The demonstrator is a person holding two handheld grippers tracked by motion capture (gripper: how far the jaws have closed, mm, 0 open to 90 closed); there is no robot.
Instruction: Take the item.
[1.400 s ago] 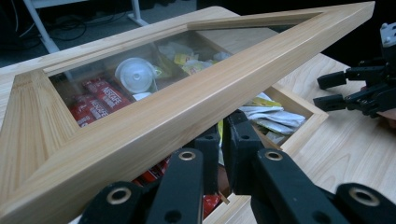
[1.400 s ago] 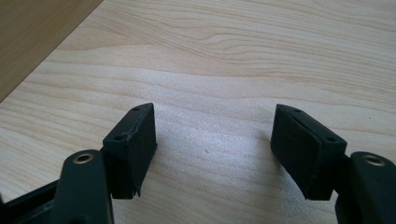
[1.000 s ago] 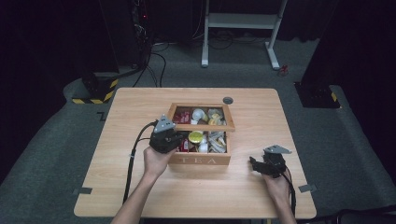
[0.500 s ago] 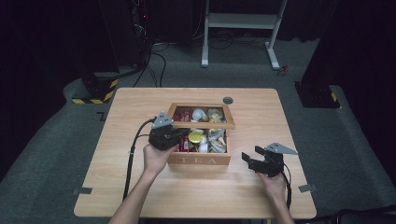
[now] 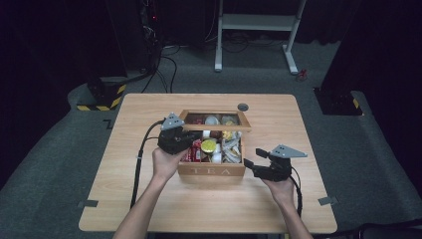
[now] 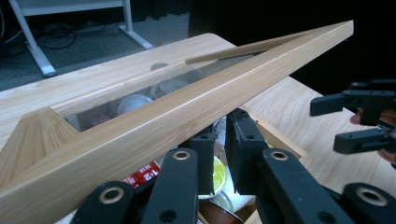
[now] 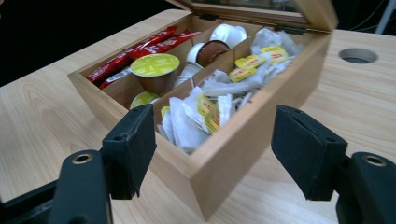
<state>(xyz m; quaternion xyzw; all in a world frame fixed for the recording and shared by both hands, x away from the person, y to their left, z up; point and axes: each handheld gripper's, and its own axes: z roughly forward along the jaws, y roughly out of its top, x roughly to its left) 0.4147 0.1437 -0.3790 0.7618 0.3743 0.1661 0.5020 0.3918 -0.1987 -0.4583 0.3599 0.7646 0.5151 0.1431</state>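
Observation:
A wooden tea box (image 5: pixel 211 169) marked TEA stands mid-table, its glass-paned lid (image 5: pixel 239 128) raised partway. My left gripper (image 5: pixel 195 140) reaches in from the box's left. Its jaws (image 6: pixel 222 133) are shut and sit under the lid's front rail (image 6: pixel 187 112), which rests across them. My right gripper (image 5: pixel 250 168) is open at the box's front right corner. Up close, the right gripper (image 7: pixel 215 140) has that corner of the box (image 7: pixel 243 135) between its fingers without touching it. Inside lie a yellow-topped capsule (image 7: pixel 155 65), red sachets (image 7: pixel 140 51) and white tea bags (image 7: pixel 205 102).
A round cable hole (image 5: pixel 243 107) sits in the table just behind the box. Bare tabletop (image 5: pixel 149 199) lies in front and to both sides. A white desk frame (image 5: pixel 256 22) and cables lie on the floor beyond the far edge.
My right gripper has moved left, up to the box's front right corner. The left gripper and the raised lid have hardly shifted.

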